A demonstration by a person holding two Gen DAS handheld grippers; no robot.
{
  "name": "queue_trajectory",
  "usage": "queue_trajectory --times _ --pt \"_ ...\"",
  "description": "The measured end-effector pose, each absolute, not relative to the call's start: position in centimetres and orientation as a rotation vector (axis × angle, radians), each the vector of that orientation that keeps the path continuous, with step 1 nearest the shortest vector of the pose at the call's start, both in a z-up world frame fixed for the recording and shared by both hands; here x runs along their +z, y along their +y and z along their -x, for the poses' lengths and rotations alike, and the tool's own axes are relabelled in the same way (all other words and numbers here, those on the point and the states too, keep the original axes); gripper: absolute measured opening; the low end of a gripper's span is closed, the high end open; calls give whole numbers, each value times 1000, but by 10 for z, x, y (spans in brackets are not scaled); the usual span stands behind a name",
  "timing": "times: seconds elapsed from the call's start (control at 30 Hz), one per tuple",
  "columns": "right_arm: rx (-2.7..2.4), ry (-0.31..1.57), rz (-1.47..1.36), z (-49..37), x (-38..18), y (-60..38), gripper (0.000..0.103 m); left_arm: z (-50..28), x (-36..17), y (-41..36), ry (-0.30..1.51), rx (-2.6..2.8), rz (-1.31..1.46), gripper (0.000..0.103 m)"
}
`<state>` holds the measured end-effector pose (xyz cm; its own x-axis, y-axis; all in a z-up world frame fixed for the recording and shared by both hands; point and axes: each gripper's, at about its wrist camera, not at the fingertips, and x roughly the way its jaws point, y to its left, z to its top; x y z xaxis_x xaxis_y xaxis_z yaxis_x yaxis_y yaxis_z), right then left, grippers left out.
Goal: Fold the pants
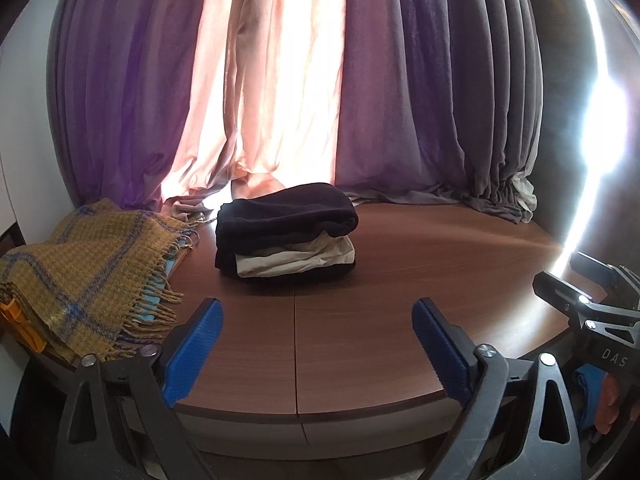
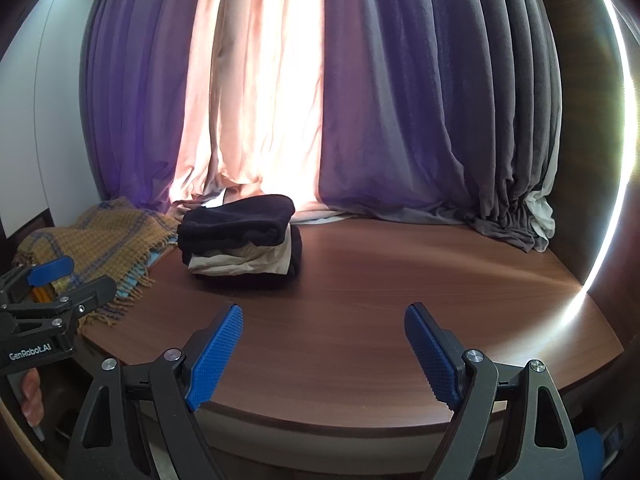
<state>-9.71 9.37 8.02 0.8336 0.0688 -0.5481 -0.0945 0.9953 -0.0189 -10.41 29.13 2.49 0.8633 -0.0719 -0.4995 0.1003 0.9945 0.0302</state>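
left gripper (image 1: 316,316): jaws wide, nothing between, over near table edge | right gripper (image 2: 322,322): jaws wide, empty, same edge | pants (image 1: 286,230): folded dark stack on table (image 1: 420,272), far side near curtain (image 1: 280,80) | scarf (image 1: 84,276): left of pants, apart

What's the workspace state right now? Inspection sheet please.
Surface: brown wooden table, seam running front to back.
Job's things: folded pants, dark and beige layers stacked, toward the back left.
Clutter: mustard plaid scarf with fringe at the left edge, orange item under it.
Grippers: left claw open, empty; right claw open, empty; both at the table's near edge, apart from the pants.
Cables: nothing seen.
Surroundings: purple, pink and grey curtains behind, backlit; strong glare at right.
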Motion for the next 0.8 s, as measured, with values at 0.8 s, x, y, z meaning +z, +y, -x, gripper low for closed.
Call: queue_trajectory --times 0.8 --pt "70 572 47 110 87 86 84 118 27 280 523 -61 -66 103"
